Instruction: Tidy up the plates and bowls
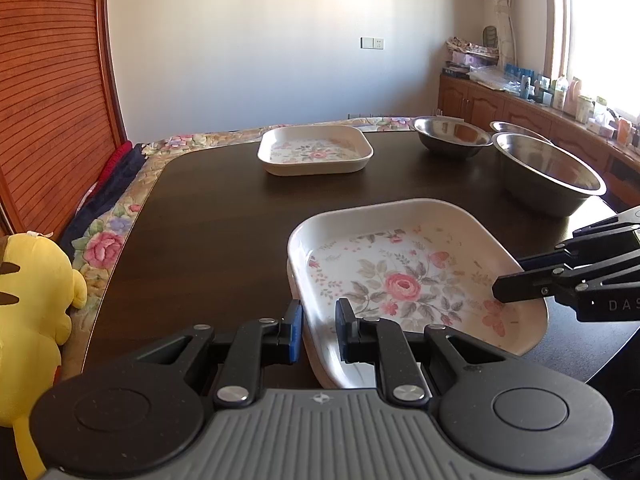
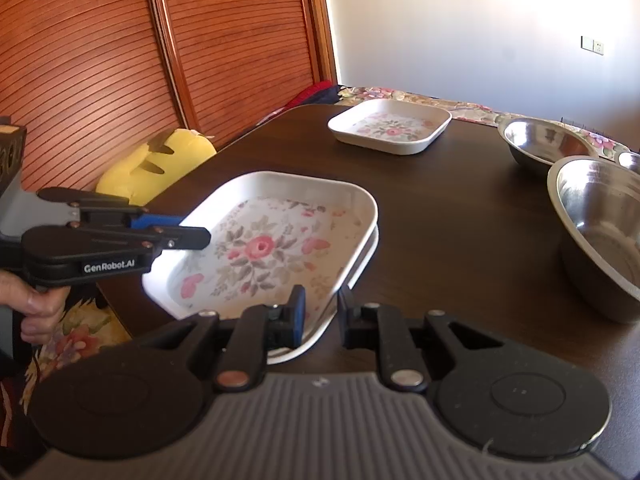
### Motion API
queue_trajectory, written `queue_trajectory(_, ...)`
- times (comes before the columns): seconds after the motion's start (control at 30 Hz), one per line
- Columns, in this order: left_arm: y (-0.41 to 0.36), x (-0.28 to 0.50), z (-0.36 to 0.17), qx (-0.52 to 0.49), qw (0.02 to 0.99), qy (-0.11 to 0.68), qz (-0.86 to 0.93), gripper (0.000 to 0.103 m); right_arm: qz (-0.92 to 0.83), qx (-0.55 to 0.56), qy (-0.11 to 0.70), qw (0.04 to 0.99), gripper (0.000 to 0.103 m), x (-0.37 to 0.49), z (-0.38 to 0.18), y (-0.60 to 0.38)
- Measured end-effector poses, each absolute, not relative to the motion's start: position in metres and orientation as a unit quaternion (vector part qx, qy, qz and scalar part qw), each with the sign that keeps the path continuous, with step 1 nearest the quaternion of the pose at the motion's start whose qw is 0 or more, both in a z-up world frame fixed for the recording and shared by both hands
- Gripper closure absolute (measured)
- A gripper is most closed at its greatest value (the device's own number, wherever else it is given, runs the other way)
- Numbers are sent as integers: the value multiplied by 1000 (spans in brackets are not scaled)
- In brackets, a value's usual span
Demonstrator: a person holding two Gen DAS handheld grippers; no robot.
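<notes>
A square flowered plate [image 1: 404, 280] is seen at the near edge of the dark tabletop [image 1: 224, 216], stacked on a second plate of the same kind, whose rim [image 2: 370, 250] shows just beneath it. The left gripper [image 1: 318, 330] is set at the plate's near left rim, with one blue-padded finger outside the wall and the other inside; the fingers stand a little apart around the rim, and whether it is actually pinched cannot be told. The right gripper [image 2: 320, 318] is placed at the opposite side of the same plate, its fingers likewise straddling the rim with a gap between them, and a firm hold cannot be confirmed there either. A bare hand [image 2: 38, 312] is seen wrapped around the left gripper's handle. A third flowered plate [image 1: 315, 150] lies alone toward the far side of the tabletop, well apart from the stack. Three steel bowls are gathered at the far right: a large one [image 1: 550, 174] nearest, a smaller one [image 1: 452, 136] beyond it, and another [image 1: 516, 128] mostly hidden behind the large one. A yellow plush toy [image 1: 32, 320] rests on a flowered cloth [image 1: 104, 248] beside the tabletop's left edge.
</notes>
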State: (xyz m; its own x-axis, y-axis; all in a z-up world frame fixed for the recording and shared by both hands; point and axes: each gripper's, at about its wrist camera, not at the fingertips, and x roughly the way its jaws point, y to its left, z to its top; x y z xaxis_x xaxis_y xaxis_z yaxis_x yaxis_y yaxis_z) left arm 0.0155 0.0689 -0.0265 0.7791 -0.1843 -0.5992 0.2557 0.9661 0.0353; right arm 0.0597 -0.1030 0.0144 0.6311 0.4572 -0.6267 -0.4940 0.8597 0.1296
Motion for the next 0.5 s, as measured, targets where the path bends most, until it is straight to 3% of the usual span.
queue_trajectory(0.5, 71, 17, -31, 58, 941, 313, -113, 85, 260, -30, 337, 904, 83, 60, 12, -102)
